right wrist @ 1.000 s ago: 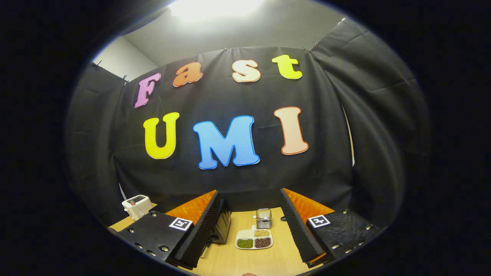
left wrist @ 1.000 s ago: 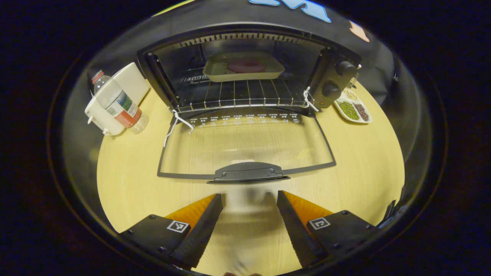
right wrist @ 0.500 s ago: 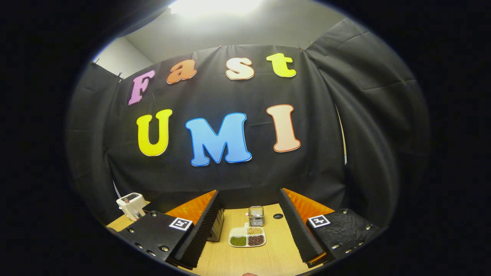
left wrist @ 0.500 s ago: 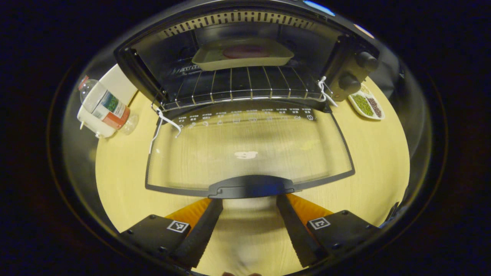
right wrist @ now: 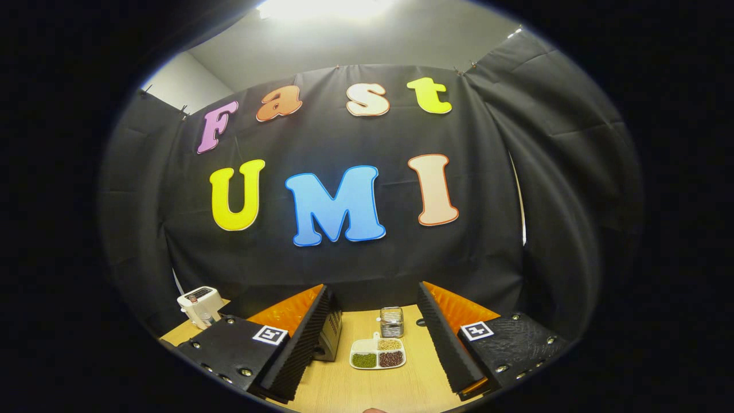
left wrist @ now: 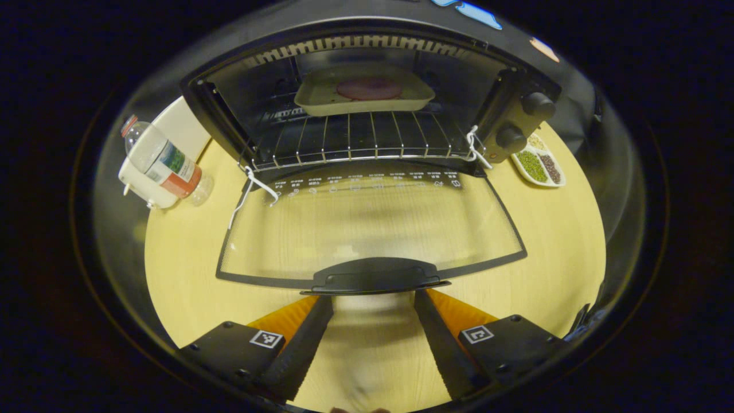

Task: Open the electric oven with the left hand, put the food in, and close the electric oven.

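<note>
In the left gripper view, the left gripper (left wrist: 373, 321) is held with its ribbed black fingers spread apart, nothing pinched between them, just below the black plastic handle (left wrist: 375, 275) of the oven door (left wrist: 370, 226). Compared with half a second ago the handle is seen at nearly the same spot and the door is still lowered flat, so the closing is judged not yet begun; a lift from under the handle is what seems called for next. The door is a clear glass pane in a thin dark frame, with the pale wood-grain table (left wrist: 545, 241) seen through it. Beyond, a wire rack (left wrist: 355, 140) of bright metal rods is seen inside the electric oven (left wrist: 367, 97), and on it a shallow beige tray (left wrist: 364, 94) carrying the food (left wrist: 369, 89), a flat reddish round. In the right gripper view, the right gripper (right wrist: 373, 338) is likewise held spread and empty, well clear of the work.
</note>
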The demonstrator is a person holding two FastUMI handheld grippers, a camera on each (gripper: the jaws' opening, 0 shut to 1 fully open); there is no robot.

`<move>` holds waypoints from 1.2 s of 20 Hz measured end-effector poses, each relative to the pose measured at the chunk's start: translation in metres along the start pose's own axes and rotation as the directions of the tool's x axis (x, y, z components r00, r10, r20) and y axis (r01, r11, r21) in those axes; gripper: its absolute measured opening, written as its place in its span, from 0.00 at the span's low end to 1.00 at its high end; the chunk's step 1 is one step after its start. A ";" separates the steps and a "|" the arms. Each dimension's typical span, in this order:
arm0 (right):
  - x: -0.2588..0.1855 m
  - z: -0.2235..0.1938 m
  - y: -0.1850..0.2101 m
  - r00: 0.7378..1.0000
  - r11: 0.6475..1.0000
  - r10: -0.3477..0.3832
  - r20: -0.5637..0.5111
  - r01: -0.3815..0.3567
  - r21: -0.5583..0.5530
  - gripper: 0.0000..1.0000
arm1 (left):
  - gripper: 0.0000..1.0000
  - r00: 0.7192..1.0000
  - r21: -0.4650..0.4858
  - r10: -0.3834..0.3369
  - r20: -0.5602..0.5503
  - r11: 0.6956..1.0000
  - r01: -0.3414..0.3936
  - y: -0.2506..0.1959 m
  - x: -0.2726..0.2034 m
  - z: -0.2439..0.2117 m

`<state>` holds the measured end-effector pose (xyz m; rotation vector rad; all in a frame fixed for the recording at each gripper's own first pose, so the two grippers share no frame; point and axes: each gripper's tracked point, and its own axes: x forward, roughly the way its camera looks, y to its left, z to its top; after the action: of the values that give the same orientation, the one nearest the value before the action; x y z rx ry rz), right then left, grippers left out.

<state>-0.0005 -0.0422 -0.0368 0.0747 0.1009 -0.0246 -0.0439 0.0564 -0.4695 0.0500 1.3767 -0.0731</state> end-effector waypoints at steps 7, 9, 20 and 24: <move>-0.007 -0.003 0.011 1.000 1.000 0.023 -0.009 -0.023 -0.014 0.94 | 0.97 0.997 0.006 -0.009 0.077 1.000 0.008 0.000 -0.025 0.010; -0.008 -0.004 0.011 1.000 1.000 0.023 -0.011 -0.023 -0.013 0.94 | 0.98 0.995 0.022 0.003 0.100 1.000 -0.005 0.001 -0.030 0.014; -0.016 -0.007 -0.005 1.000 1.000 0.000 -0.024 0.000 -0.002 0.94 | 1.00 0.988 0.038 0.032 0.154 0.999 -0.039 0.000 -0.041 0.032; -0.015 -0.008 -0.008 1.000 1.000 0.007 -0.027 -0.007 -0.002 0.94 | 0.97 0.983 0.028 0.040 0.178 0.999 -0.046 0.000 -0.044 0.040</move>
<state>-0.0169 -0.0494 -0.0435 0.0733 0.1274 -0.0170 -0.0136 0.0541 -0.4187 0.0974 1.1960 -0.0618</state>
